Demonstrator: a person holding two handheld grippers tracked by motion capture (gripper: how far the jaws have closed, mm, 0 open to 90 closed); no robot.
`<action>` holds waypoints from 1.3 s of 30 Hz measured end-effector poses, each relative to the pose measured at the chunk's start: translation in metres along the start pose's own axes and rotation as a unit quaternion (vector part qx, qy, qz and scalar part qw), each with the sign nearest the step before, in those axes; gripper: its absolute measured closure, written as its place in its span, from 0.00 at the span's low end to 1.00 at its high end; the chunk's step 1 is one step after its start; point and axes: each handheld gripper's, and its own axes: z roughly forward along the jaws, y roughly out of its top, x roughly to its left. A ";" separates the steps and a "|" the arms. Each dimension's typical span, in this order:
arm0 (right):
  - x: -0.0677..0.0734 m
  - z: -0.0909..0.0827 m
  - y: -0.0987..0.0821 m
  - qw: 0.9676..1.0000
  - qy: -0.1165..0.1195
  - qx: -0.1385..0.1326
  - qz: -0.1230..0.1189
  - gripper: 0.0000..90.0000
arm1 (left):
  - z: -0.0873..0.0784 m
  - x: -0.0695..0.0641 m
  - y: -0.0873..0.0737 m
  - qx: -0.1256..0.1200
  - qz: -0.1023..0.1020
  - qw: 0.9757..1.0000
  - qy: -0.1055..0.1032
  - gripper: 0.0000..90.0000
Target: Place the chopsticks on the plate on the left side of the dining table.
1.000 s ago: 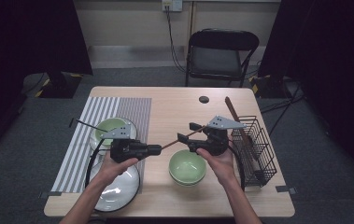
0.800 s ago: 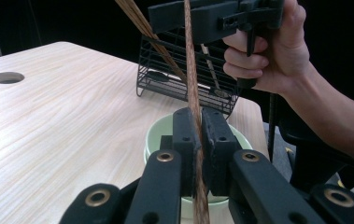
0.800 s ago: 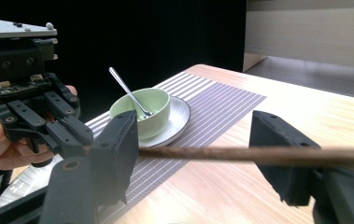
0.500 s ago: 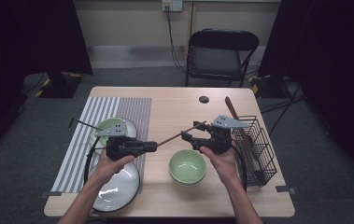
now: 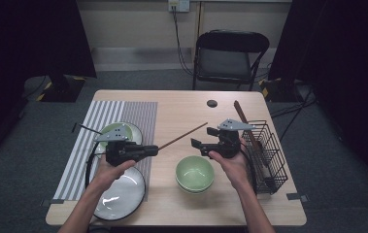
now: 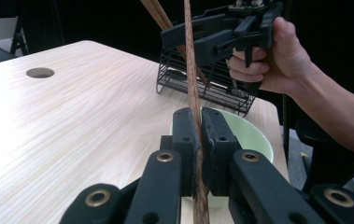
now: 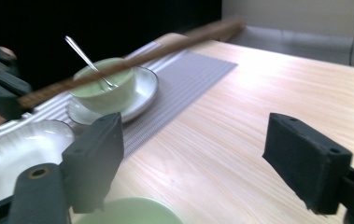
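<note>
Our left gripper (image 5: 155, 148) sits left of the green bowl (image 5: 194, 173), jaws clamped tight, pointing toward our right gripper (image 5: 206, 140). That one hovers just beyond the bowl, its jaws having just spread wide apart.

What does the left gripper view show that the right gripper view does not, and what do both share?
Left gripper view: the wire basket, and the left gripper shut on the chopstick, with the right gripper beyond. Right gripper view: a spoon in a small green bowl on a saucer, the striped placemat, a white plate; its jaws have just been opening and hold nothing. Both: the chopstick, wooden table, large green bowl.
</note>
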 end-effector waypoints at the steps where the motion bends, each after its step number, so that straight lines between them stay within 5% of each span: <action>1: -0.002 0.001 -0.001 1.000 -0.004 0.004 0.001 0.21 | -0.001 0.000 0.000 -0.001 -0.001 1.000 0.002 0.94; 8: -0.012 0.007 -0.008 1.000 -0.013 0.018 0.000 0.20 | -0.013 0.005 0.000 0.004 -0.001 1.000 0.030 0.94; 16: -0.026 0.019 -0.017 0.999 -0.038 0.029 0.010 0.19 | -0.046 0.012 -0.006 0.009 -0.002 0.998 0.060 0.94; 28: -0.048 0.040 -0.041 0.994 -0.067 0.088 0.017 0.19 | -0.081 0.030 -0.035 0.048 -0.022 0.991 0.122 0.95; 39: -0.059 0.055 -0.057 0.987 -0.101 0.123 0.010 0.19 | -0.090 0.039 -0.055 0.065 -0.048 0.989 0.126 0.94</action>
